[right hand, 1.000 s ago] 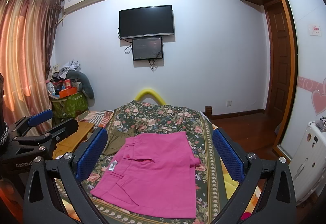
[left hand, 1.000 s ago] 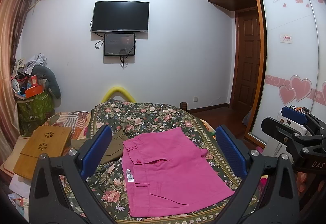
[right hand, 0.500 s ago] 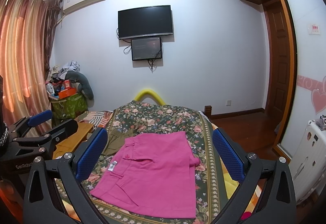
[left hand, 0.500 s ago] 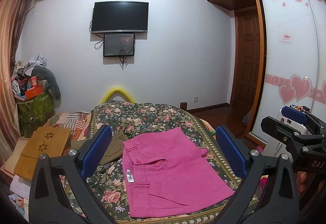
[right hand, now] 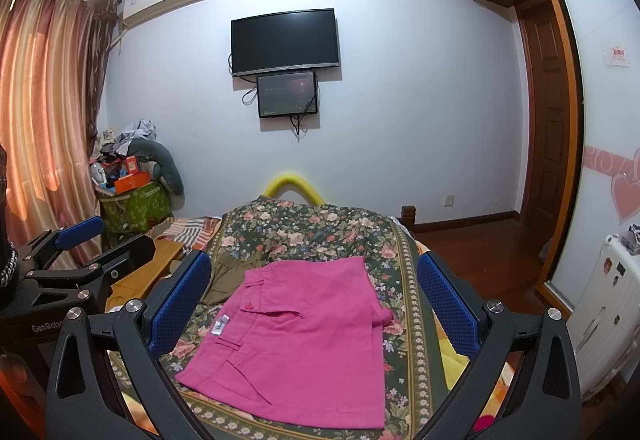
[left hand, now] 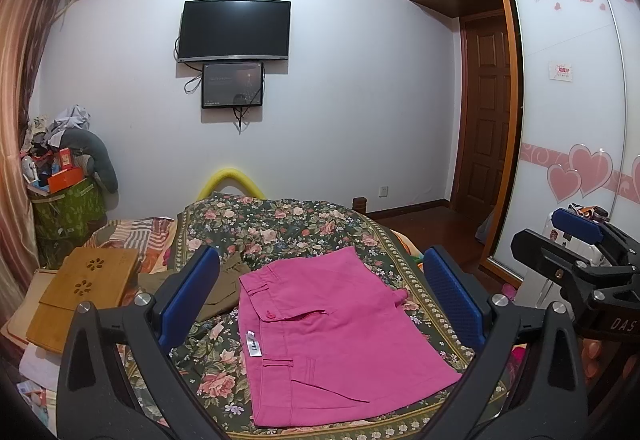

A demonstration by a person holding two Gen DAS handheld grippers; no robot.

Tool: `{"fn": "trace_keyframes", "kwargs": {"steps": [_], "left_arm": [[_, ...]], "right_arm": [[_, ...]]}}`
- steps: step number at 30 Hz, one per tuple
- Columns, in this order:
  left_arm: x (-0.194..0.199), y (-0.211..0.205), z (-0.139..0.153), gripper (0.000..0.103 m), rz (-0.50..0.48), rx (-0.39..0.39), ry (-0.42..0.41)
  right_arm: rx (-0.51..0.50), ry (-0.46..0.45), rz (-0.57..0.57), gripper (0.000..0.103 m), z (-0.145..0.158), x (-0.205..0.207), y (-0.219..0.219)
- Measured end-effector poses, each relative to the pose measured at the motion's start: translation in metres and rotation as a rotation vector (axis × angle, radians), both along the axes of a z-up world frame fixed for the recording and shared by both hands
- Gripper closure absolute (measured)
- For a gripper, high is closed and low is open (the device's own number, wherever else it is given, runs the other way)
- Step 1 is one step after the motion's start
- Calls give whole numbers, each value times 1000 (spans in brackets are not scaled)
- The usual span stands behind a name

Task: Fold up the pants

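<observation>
Left wrist view: pink pants (left hand: pixel 336 336) lie folded at lower centre on the floral bed (left hand: pixel 280 224); both grippers' jaws released, empty.

Both wrist cameras sit above the near end of the bed (left hand: pixel 280 224), facing its far end and the wall-mounted television (left hand: pixel 234 29) at 12 o'clock. They share the pink pants (left hand: pixel 336 332) and bed. Each sees the other: right gripper (left hand: pixel 580 240) at 3 o'clock, left gripper (right hand: pixel 80 244) at 9 o'clock.

Wall-mounted television (left hand: pixel 234 29) above a smaller screen (left hand: pixel 232 85) — floral bedspread (left hand: pixel 276 224), olive garment (left hand: pixel 224 290) beside.
</observation>
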State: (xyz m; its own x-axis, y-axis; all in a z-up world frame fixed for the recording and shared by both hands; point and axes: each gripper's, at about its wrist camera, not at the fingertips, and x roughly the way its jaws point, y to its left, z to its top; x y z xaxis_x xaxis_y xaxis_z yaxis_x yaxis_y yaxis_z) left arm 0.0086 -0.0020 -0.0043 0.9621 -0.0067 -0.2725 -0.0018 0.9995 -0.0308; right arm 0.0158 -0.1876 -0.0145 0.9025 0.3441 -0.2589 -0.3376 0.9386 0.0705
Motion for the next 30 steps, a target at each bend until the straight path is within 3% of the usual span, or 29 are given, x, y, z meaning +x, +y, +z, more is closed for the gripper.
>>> {"fn": "trace_keyframes", "kwargs": {"steps": [6, 14, 24, 30], "left_arm": [[12, 3, -5, 0, 4, 2, 29], [58, 16, -33, 0, 7, -15, 145], [144, 44, -107, 0, 103, 16, 357], [189, 64, -158, 0, 90, 10, 491]], "right_arm": [[-15, 20, -5, 1, -10, 9, 1], [-40, 109, -35, 1, -39, 40, -1], [-166, 278, -112, 1, -99, 102, -4], [-185, 409, -83, 1, -141, 146, -13]]}}
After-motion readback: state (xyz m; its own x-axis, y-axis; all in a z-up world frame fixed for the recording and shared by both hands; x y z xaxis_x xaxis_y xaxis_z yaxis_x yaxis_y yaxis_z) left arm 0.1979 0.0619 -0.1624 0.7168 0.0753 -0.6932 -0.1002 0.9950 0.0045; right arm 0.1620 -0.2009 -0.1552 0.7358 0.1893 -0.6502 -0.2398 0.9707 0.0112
